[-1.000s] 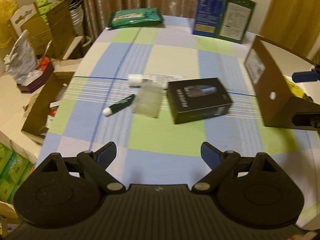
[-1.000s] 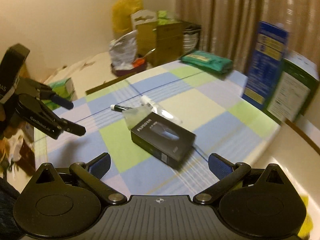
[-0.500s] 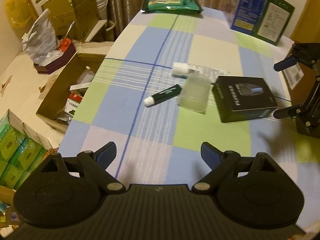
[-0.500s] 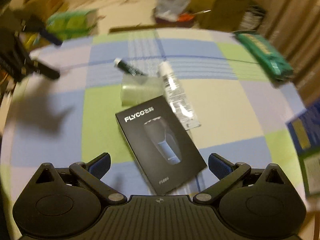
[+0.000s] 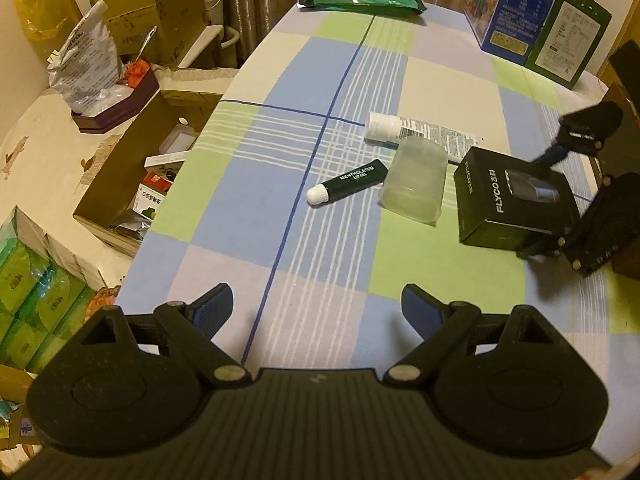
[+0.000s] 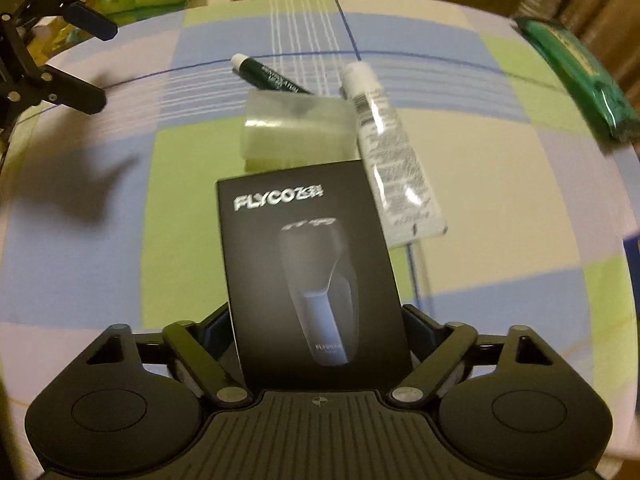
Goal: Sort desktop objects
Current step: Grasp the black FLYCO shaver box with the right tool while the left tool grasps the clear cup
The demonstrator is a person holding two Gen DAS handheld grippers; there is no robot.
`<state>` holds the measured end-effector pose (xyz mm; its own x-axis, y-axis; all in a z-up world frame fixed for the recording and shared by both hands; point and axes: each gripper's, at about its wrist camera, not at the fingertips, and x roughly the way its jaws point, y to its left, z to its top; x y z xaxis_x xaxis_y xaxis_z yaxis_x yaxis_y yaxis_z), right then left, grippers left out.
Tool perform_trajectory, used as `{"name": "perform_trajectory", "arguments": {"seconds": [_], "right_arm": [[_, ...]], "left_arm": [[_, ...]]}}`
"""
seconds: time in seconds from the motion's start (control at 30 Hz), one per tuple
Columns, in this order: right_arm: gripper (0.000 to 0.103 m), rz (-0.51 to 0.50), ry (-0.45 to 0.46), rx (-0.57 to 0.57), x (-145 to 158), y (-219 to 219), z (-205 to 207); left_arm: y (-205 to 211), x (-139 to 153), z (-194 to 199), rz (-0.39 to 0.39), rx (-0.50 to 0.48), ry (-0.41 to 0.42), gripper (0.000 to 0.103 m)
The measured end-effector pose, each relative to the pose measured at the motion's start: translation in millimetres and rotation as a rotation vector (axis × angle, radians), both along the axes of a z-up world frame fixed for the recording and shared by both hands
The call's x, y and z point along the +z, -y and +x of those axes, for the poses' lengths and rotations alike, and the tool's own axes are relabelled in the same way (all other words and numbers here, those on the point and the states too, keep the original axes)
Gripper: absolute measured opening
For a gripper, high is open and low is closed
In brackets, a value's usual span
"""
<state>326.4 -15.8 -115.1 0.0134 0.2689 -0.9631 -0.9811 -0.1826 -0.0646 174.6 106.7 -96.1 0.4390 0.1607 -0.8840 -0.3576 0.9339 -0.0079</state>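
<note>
Right wrist view: the right gripper (image 6: 320,334) straddles the near end of the black rectangular cardboard shaver box (image 6: 312,264) — jaws just closing in, fingers at its two long sides, contact not certain. Its long axis runs toward 12 o'clock. The left gripper (image 5: 316,306) hangs spread and empty, the box well off at its 2 o'clock.

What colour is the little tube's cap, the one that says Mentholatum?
White. The lip gel tube itself is dark green; its rounded cap shows best in the left wrist view.
</note>
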Motion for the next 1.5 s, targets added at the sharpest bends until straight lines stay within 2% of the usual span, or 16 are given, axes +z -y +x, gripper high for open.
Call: {"name": "perform_trajectory", "arguments": {"seconds": [0.17, 0.5, 0.67, 0.87, 1.07, 1.3, 1.43, 1.5], "right_arm": [[0.081, 0.007, -0.008, -0.241, 1, 27, -18], [0.081, 0.085, -0.009, -0.711, 10, 93, -47], [0.078, 0.13, -0.076, -0.887, 16, 115, -48], [0.078, 0.152, -0.058, -0.964, 18, 124, -48], [0.078, 0.176, -0.067, -1.019, 16, 128, -48], [0.078, 0.201, -0.071, -1.075, 16, 138, -44], [0.078, 0.209, -0.077, -1.1, 18, 144, -43], [0.078, 0.211, -0.077, -1.108, 19, 146, -42]], "left_arm": [[4, -2, 3, -0.001, -0.021, -0.002, 0.089], [18, -6, 10, 0.001, -0.077, -0.009, 0.089], [26, -9, 18, -0.004, -0.13, 0.0, 0.089], [36, -11, 43, 0.015, -0.244, 0.04, 0.088], [38, -20, 85, 0.048, -0.351, 0.066, 0.082], [38, -36, 126, 0.077, -0.431, 0.046, 0.063], [39, -47, 140, 0.092, -0.458, 0.021, 0.056], [40, -51, 143, 0.091, -0.465, 0.007, 0.047]]}}
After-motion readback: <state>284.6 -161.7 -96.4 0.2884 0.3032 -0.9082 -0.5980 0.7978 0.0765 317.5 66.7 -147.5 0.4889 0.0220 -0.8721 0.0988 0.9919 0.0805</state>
